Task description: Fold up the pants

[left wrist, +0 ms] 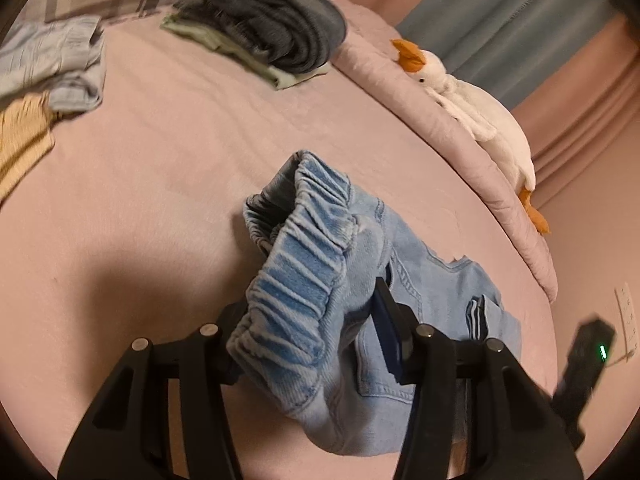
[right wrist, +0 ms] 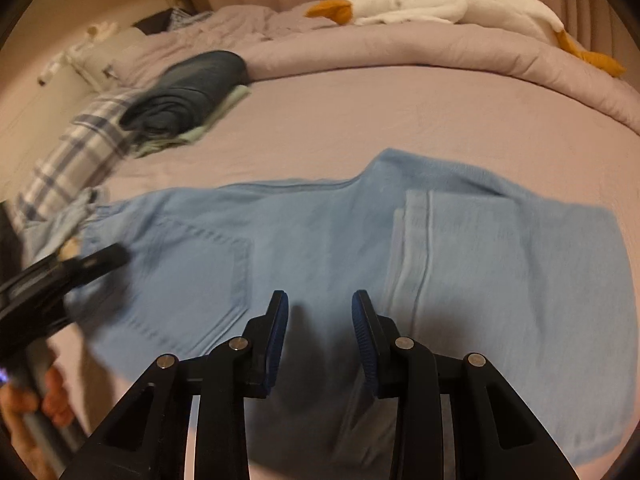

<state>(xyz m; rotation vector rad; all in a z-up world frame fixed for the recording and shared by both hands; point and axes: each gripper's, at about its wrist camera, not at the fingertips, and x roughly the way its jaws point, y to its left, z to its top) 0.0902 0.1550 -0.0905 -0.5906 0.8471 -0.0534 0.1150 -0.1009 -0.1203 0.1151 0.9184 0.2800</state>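
While the light-blue jeans [right wrist: 320, 248] lie spread across the pink bed sheet [left wrist: 168, 152], the left gripper [left wrist: 308, 320] pinches their elastic waistband [left wrist: 304, 248] and holds that bunched end above the bed. Over the middle of the jeans, the right gripper [right wrist: 320, 332] hovers with its jaws apart and nothing between its two blue pads. One back pocket [right wrist: 200, 276] shows just left of it. Far left, one stack of folded clothes [left wrist: 272, 20] sits on the sheet, dark denim on top, and a plaid pillow [right wrist: 76, 152] lies at the far left. One white plush goose [left wrist: 476, 108] rests on the rolled quilt [right wrist: 400, 52] at the far edge.
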